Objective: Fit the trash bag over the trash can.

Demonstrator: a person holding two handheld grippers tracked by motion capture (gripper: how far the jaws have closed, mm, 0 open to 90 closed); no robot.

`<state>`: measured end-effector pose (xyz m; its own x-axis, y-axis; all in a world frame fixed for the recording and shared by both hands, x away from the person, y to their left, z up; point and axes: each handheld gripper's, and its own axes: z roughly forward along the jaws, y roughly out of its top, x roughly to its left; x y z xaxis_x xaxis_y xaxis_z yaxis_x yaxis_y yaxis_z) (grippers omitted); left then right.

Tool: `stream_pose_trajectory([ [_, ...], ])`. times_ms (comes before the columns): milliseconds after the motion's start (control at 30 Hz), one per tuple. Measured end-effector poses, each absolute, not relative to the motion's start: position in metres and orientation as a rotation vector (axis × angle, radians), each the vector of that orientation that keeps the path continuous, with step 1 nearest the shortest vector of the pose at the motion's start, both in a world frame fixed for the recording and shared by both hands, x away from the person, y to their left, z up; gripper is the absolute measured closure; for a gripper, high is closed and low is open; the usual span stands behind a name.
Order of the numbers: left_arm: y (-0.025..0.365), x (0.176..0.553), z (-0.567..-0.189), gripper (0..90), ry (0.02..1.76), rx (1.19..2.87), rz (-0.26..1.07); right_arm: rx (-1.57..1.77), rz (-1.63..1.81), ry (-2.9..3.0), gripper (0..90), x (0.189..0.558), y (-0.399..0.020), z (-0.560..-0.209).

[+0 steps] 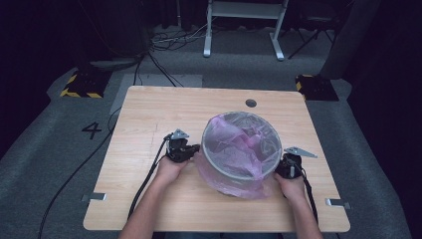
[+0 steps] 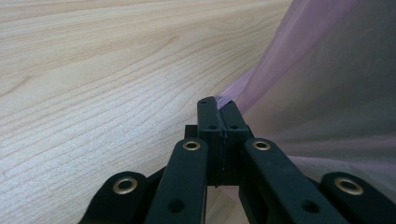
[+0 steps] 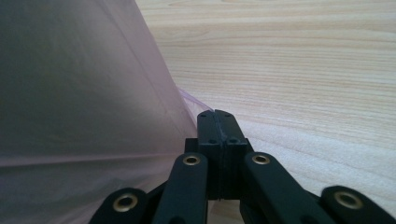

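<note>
A round grey bin (image 1: 215,158) stands on the wooden table (image 1: 159,109), lined with a thin pink bag (image 1: 234,142) whose edge is folded down over the rim and hangs outside. My left gripper (image 1: 193,149) is at the bin's left side, low by the table. Its jaws (image 2: 217,103) are shut, and the pink film (image 2: 327,88) runs out from their tips. My right gripper (image 1: 279,168) is at the bin's right side. Its jaws (image 3: 216,114) are shut as well, pinching the bag's edge (image 3: 74,88) just above the tabletop.
A round cable hole (image 1: 251,103) lies behind the bin. On the floor beyond the table are a white desk frame (image 1: 244,30), loose cables (image 1: 164,42) and two yellow-and-black blocks (image 1: 82,85) (image 1: 314,86). Each gripper's cable trails back off the front edge.
</note>
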<state>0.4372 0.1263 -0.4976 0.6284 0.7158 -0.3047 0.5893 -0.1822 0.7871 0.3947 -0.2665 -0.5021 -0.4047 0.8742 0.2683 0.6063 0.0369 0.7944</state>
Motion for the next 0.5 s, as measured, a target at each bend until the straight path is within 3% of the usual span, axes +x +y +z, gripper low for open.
stream_pose_trajectory([
  [100,0.131,0.437,-0.495,85.5,1.039,1.843,0.148,1.514,1.331,2.022,83.0,0.394,-0.269,-0.501],
  [233,0.139,0.438,-0.486,61.0,1.051,1.82,0.128,1.504,1.387,1.985,58.4,0.391,-0.275,-0.494],
  [333,0.15,0.434,-0.473,47.7,1.073,1.789,0.135,1.466,1.364,1.988,40.7,0.387,-0.278,-0.484],
  [433,0.161,0.427,-0.462,41.1,1.064,1.785,0.184,1.436,1.389,1.984,30.6,0.379,-0.288,-0.471],
  [500,0.167,0.421,-0.455,41.1,1.044,1.782,0.192,1.424,1.405,1.985,30.2,0.376,-0.289,-0.469],
])
